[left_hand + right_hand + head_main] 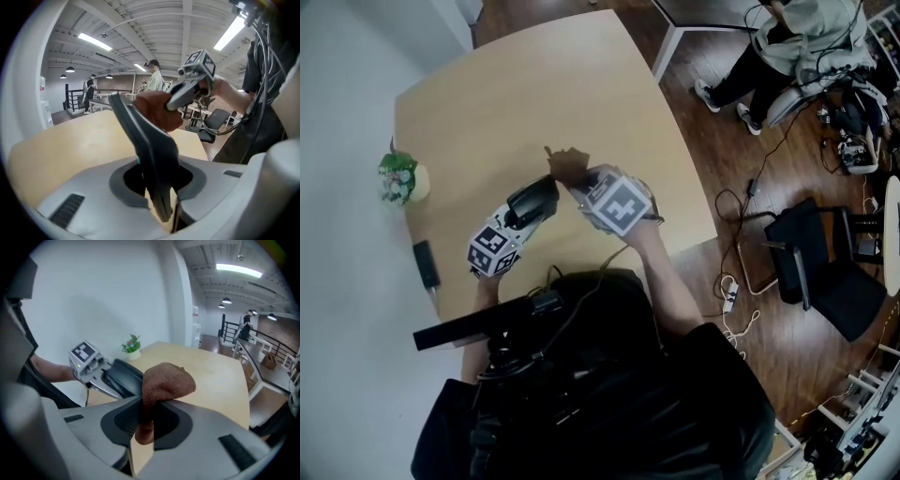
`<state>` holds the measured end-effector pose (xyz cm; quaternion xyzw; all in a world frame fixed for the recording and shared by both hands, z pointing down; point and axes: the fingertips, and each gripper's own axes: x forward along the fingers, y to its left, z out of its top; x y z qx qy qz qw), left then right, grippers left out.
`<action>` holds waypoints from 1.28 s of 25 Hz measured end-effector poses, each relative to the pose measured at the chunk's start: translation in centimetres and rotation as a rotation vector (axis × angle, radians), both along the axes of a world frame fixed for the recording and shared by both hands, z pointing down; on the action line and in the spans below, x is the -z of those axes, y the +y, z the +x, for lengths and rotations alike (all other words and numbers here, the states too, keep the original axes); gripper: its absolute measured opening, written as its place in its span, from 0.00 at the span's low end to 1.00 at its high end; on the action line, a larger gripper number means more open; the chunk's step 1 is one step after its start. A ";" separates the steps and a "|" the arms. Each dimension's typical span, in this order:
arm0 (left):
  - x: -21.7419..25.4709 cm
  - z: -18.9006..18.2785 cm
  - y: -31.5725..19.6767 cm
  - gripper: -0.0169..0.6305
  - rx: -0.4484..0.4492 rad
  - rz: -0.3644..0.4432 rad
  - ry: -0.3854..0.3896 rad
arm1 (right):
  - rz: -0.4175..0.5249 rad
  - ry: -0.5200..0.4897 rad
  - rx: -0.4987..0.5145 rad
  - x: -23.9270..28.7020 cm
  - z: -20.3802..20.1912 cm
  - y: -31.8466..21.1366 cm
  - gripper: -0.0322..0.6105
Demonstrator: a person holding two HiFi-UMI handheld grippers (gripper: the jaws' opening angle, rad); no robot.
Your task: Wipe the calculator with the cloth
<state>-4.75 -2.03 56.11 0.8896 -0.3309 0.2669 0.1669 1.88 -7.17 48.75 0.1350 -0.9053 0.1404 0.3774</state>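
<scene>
The dark calculator (145, 145) stands tilted up between the jaws of my left gripper (161, 206), which is shut on its lower edge. In the head view the calculator (532, 202) is held above the tan table (534, 94), just ahead of my left gripper (517, 225). My right gripper (140, 427) is shut on a brown cloth (164, 383), whose bunched top rests against the calculator (124, 376). In the left gripper view the brown cloth (157, 110) presses on the calculator's upper part. From above the cloth (567, 164) pokes out beyond my right gripper (581, 187).
A small potted plant (401, 178) sits at the table's left edge, and a dark flat object (426, 263) lies near the front left corner. A black chair (825, 272) and cables stand on the wooden floor to the right. A seated person (787, 47) is at the far right.
</scene>
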 end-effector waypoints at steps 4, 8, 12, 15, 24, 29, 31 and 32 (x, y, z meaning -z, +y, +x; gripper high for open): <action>-0.7 0.0 -0.2 0.16 -0.012 0.003 -0.046 | -0.013 -0.193 0.237 5.4 -8.3 6.6 0.13; 0.0 0.9 -0.2 0.16 -0.001 0.030 -0.065 | -0.015 -0.157 0.344 3.9 -10.3 8.6 0.13; 0.4 -0.1 -0.3 0.16 0.012 0.068 -0.079 | -0.080 -0.190 0.300 3.2 -9.6 7.0 0.13; 0.8 -1.1 -0.5 0.16 0.034 0.099 -0.057 | -0.085 -0.181 0.224 1.9 -8.1 4.5 0.13; 1.7 -1.0 -0.8 0.16 0.071 0.096 0.044 | -0.110 -0.058 -0.058 -3.6 0.4 -2.9 0.13; 0.9 -1.3 -0.8 0.16 0.059 0.079 0.012 | -0.058 -0.202 0.044 2.9 -2.9 0.2 0.13; 0.5 -1.3 -0.7 0.16 0.050 0.075 -0.008 | -0.066 -0.287 0.166 5.7 -6.5 3.7 0.13; 0.5 -1.1 -0.6 0.16 0.046 0.077 -0.016 | -0.071 -0.298 0.229 6.2 -8.1 5.5 0.13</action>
